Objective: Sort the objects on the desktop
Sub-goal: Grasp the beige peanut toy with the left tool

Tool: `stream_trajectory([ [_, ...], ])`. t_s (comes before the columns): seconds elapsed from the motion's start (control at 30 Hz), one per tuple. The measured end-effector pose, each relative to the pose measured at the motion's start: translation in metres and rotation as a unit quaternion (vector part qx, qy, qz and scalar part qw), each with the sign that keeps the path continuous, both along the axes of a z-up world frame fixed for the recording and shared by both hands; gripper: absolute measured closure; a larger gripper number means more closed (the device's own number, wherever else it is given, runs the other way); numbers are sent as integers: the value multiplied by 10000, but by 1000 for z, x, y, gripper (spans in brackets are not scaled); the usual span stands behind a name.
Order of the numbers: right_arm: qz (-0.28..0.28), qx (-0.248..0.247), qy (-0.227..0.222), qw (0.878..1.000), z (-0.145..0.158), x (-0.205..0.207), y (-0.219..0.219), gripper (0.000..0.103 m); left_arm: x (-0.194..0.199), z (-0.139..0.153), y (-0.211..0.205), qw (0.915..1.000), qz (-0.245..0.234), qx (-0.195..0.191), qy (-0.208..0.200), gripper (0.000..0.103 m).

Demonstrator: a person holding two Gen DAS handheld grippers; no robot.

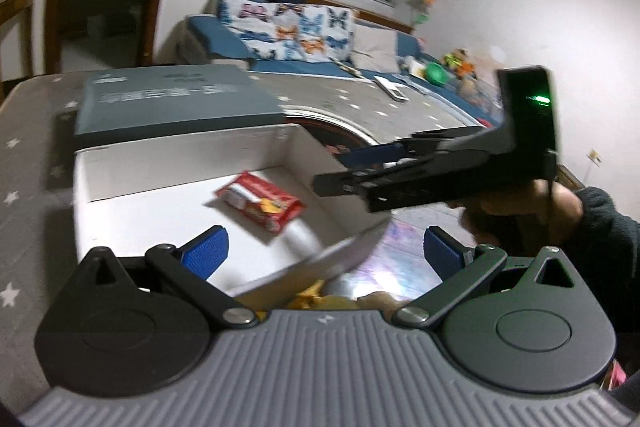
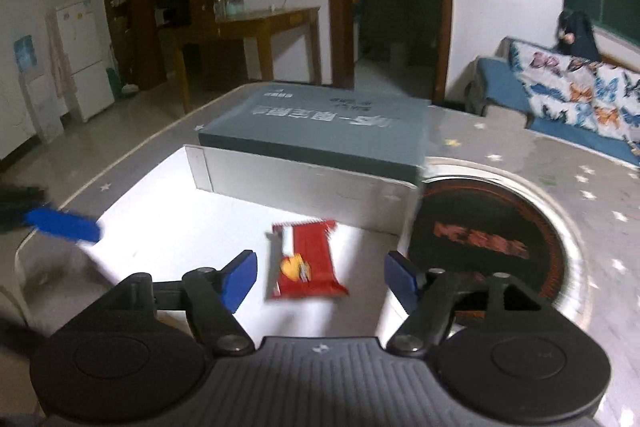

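red wrapper in the white box, both grippers released

red and glossy, the snack packet (image 2: 305, 261) lies flat on the floor of the white cardboard box (image 2: 304, 183), roughly in its middle and clear of every wall. in our right wrist view the right gripper (image 2: 321, 277) hangs above the packet with its blue pads (image 2: 239, 281) spread wide to either side of it, touching nothing. the same packet (image 1: 260, 202) shows in our left wrist view, lying at an angle on the box floor, blurred.

our left gripper (image 1: 326, 253) is likewise released, its blue pads (image 1: 205, 254) far apart. between them we see a blurred silvery object (image 1: 340, 259) near the front edge of the box (image 1: 180, 163); we cannot tell what it is. low in that view, close to the gripper body, sit some yellow items (image 1: 310, 299) that are too smeared to name. the right gripper (image 1: 352, 185) crosses the left view from the right side, and a hand (image 1: 520, 215) in a dark sleeve holds its handle.

behind the box, touching its far wall, lies a grey-blue box lid (image 2: 320, 123) with pale printed lettering. to the right of the box a round black plate with a red pattern and a silver rim (image 2: 488, 251) is set in the table (image 2: 560, 163), whose grey cover is dotted with white stars. beyond the table stands a blue sofa (image 1: 224, 35) with a butterfly-print cover (image 1: 296, 31).
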State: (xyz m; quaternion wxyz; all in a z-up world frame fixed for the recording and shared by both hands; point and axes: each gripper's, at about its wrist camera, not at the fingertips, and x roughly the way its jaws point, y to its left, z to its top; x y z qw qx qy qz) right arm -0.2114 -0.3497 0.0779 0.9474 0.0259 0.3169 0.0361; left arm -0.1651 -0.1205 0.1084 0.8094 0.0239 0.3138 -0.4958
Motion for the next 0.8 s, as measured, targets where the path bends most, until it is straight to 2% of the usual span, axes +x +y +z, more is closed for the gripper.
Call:
stream_trajectory([
  [0.1,-35,26,-19,10000,-1,-42,-9,20,-4,0,-12,9995,-310,-5,3,0],
  [0.23,0,71,201,9998,-12,-85,-11,20,-10,-7,-34,9969,-764,138,120,0],
  [0.37,149,193,402,9989,-27,-107,-1,21,-15,-19,-62,9921,-1154,423,254,0],
  [0.5,252,305,547,9977,-45,-110,11,28,-19,-37,-87,9866,-1397,743,396,0],
  [0.6,227,381,610,9972,-56,-109,13,35,-18,-48,-98,9836,-1471,931,463,2],
  [0.77,200,490,646,9965,-66,-111,16,40,-9,-63,-108,9793,-1507,1208,600,4],
  [0.8,202,492,637,9965,-67,-111,17,44,-7,-65,-110,9785,-1507,1266,624,4],
])
